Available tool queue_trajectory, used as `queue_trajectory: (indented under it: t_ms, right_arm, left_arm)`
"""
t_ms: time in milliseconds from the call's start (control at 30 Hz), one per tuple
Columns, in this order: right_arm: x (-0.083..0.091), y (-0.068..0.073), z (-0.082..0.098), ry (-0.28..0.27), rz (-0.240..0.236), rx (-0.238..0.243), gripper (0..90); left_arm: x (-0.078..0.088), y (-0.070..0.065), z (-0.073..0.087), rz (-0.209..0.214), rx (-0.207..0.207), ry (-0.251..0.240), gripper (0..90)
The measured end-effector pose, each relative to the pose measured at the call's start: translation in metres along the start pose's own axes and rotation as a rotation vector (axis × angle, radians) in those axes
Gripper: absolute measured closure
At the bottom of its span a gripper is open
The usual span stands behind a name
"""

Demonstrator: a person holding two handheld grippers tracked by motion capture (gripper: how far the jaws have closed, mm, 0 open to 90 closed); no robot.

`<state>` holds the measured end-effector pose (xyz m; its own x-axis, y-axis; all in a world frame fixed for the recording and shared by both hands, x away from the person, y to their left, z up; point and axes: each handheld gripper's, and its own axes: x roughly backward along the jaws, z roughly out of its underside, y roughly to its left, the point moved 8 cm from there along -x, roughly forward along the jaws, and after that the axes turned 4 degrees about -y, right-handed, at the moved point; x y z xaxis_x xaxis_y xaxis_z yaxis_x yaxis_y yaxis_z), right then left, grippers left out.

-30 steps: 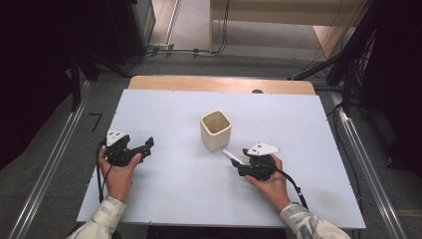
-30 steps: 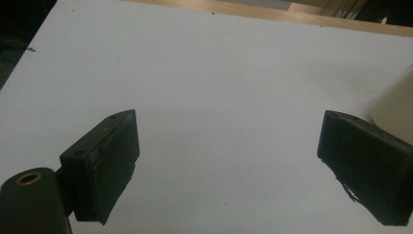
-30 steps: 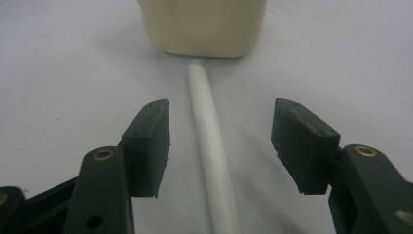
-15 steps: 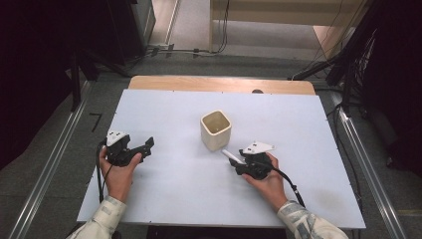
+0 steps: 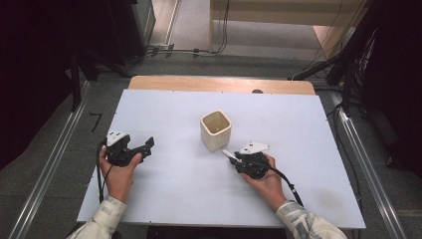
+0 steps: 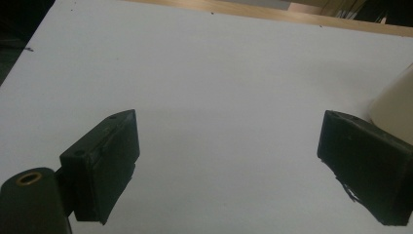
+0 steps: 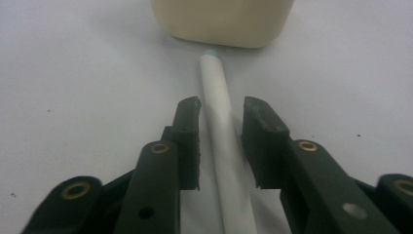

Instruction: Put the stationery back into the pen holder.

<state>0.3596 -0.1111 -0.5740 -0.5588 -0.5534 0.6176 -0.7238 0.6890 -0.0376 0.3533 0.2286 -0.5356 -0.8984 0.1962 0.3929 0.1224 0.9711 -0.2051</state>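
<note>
Little has shifted since the earlier frames: both hands rest where they were on the white table, and the right gripper has kept its place near the cup.

From above, a cream cup with a square mouth and rounded corners stands upright near the middle of the table. Its inside looks bare, though the view does not reach the whole bottom.

A white pen lies flat on the table just in front of the cup, its pale blue tip almost touching the cup's base — whether it truly touches cannot be told. In the right gripper view the pen runs lengthwise between the two black jaws, which stand either side of it with a narrow gap on each side; they are released, not clamped on it. A grey three-cornered plate sits on top of this gripper.

The left gripper is held at the table's left side, well apart from the cup, pointing towards it. In the left gripper view its jaws are spread wide with bare table between them, and an edge of the cup shows at far right.
</note>
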Motion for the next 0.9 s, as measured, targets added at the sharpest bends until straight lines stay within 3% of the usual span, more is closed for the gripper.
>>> queue_trajectory:
  t_ms: [200, 900]
  right_arm:
    - [-0.0003, 0.0005, -0.0002, 0.0, -0.003, 0.0, 75.8]
    - [0.006, -0.0014, -0.0045, -0.018, -0.009, -0.015, 76.5]
  left_arm:
    - [0.0, -0.0002, 0.0, 0.001, 0.0, 0.0, 9.1]
    - [0.0014, 0.001, -0.0007, 0.003, 0.007, -0.002, 9.1]
